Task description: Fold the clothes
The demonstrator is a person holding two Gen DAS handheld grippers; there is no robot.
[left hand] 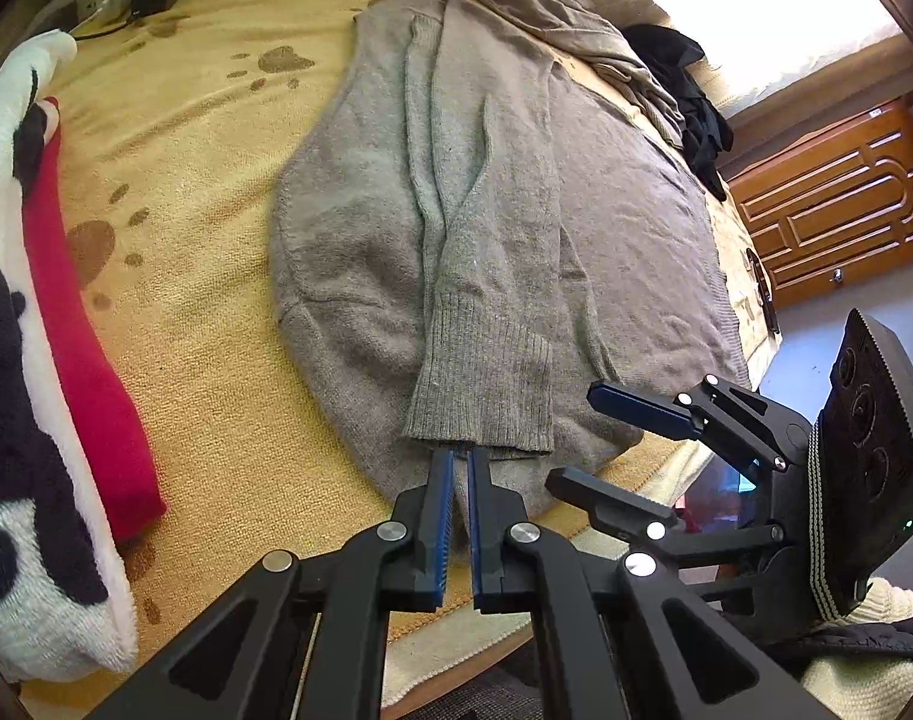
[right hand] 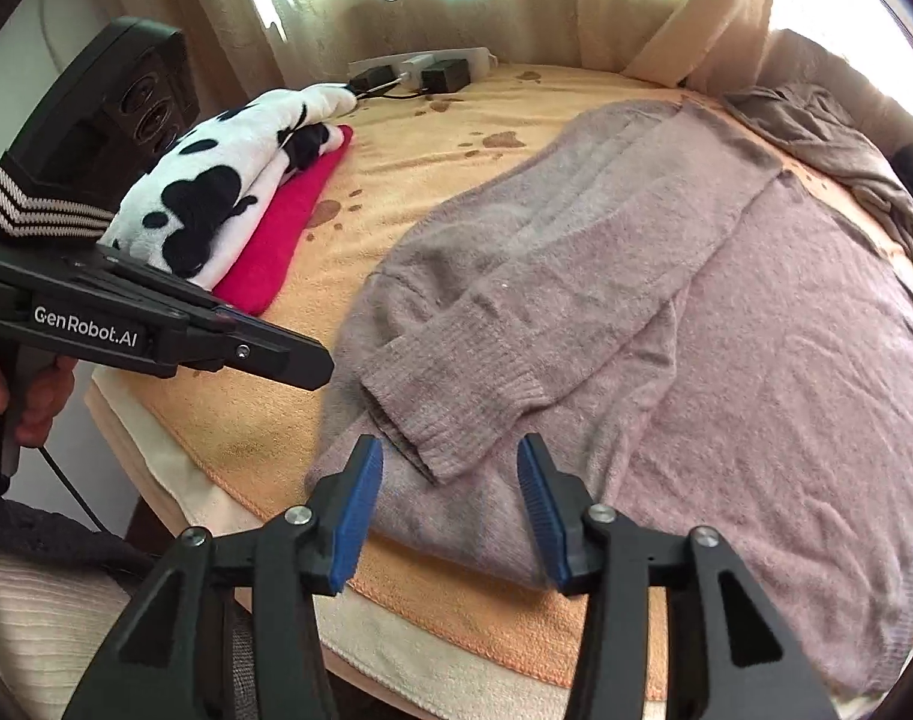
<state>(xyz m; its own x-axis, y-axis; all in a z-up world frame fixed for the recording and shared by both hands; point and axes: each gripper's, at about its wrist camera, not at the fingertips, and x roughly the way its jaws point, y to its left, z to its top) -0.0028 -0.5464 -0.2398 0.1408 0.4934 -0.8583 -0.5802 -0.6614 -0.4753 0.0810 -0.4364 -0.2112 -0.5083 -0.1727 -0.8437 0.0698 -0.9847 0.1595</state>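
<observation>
A yellow blanket with brown paw prints point(left hand: 216, 138) covers the bed, reaching from under the jaws to its far side. At the far edge, well beyond the jaws, a white power strip point(right hand: 420, 63) holds black plugs. A cream curtain point(right hand: 516, 18) hangs behind it. A carved wooden door point(left hand: 828, 204) stands to the right of the jaws in the left wrist view.

The grey sweater point(left hand: 486, 228) is soft, fuzzy knit with ribbed cuffs, lying on a matt, towelling-like orange blanket point(left hand: 204, 138). Both grippers are matt black plastic with ridged blue rubbery fingers point(right hand: 360, 510) and shiny metal pivot pins; the door point(left hand: 834, 204) is glossy carved wood.
</observation>
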